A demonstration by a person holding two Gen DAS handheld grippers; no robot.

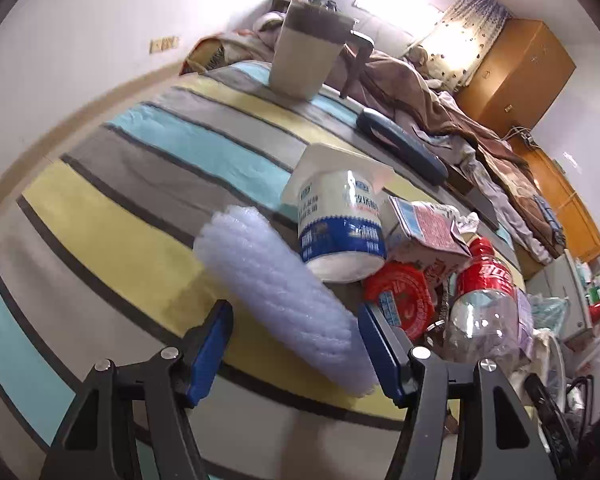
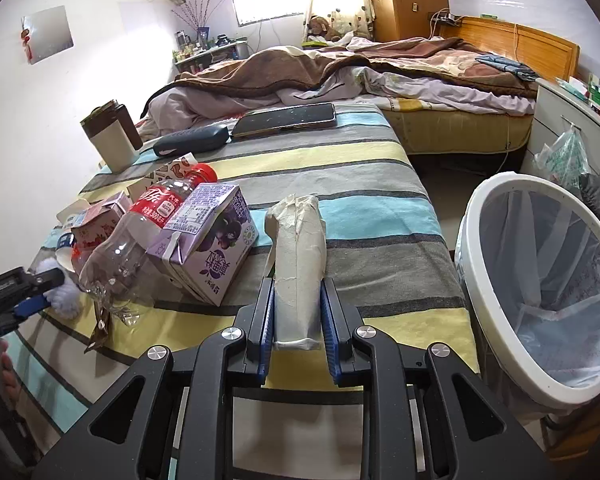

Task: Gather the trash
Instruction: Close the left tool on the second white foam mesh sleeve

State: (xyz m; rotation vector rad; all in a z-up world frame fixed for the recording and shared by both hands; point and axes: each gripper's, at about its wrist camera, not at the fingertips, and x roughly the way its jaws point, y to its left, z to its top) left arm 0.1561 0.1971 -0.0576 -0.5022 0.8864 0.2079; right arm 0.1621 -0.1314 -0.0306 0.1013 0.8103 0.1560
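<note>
Striped cloth (image 2: 360, 200) holds trash; right gripper (image 2: 298, 322) squeezes a paper roll (image 2: 298, 256) for the lower-right bin (image 2: 488, 280), left gripper (image 1: 296, 336) open around foam (image 1: 284, 300).

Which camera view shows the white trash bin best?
The right wrist view. There the trash bin stands at the right beside the striped table, with its white rim and clear liner fully visible. The left wrist view does not show it clearly; only clutter fills its right edge.

Phone (image 2: 286, 119), glasses case (image 2: 191, 140), mug (image 2: 110, 140) on striped cloth (image 2: 372, 184).
</note>
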